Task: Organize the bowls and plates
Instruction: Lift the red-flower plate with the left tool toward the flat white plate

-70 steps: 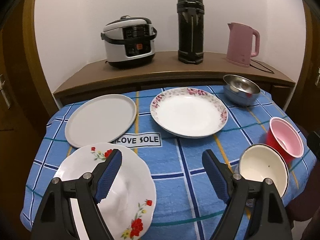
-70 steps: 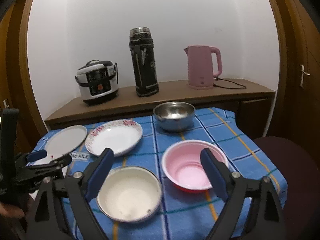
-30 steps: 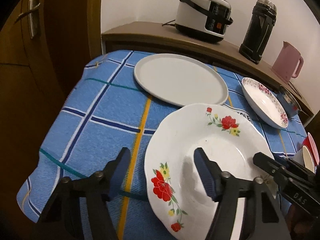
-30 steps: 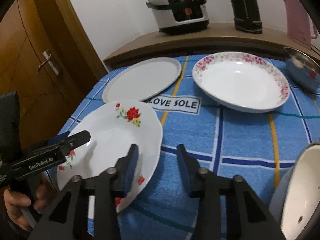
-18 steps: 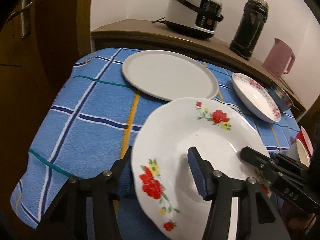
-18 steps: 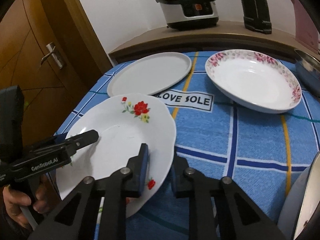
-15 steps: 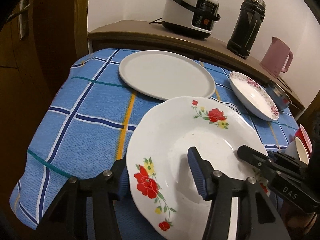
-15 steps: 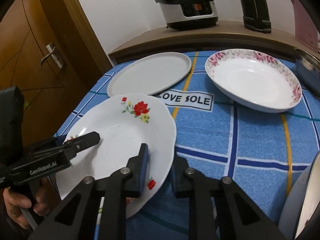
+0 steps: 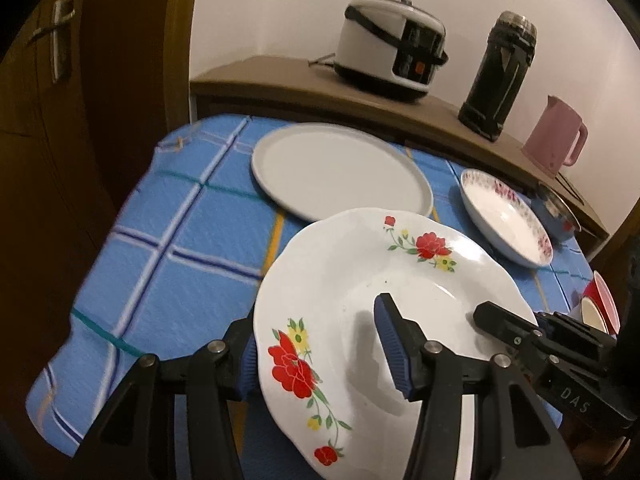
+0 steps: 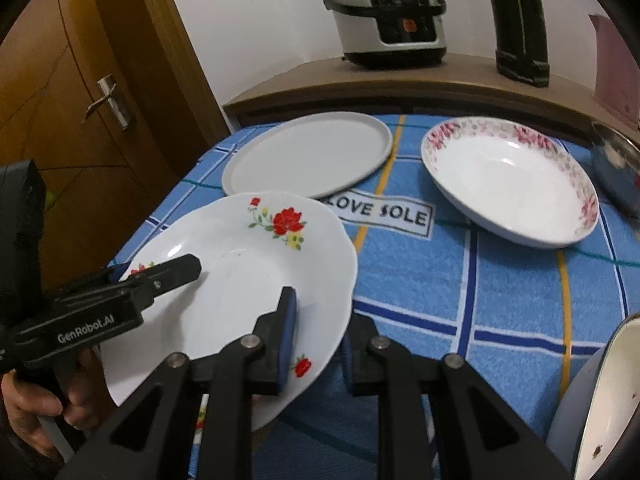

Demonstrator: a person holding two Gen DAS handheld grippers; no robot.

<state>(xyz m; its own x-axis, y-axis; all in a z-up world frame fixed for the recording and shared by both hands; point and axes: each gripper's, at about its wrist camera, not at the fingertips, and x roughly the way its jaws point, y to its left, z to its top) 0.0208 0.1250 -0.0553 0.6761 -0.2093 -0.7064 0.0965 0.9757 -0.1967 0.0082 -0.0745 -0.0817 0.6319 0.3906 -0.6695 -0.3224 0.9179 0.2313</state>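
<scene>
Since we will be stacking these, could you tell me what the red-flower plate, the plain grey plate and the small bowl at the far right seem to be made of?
Red-flower plate: probably glazed ceramic, though melamine is possible; glossy white with printed flowers.
Plain grey plate: matte, no glare; stoneware or plastic, hard to tell.
Small bowl: metal, likely stainless steel; its wall is mirror-like.

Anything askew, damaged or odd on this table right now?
Only the red-flower plate looks askew: both the left gripper and right gripper straddle its rim, and its near edge looks raised off the blue cloth. No chips or spills show; the grey plate lies flat.
</scene>
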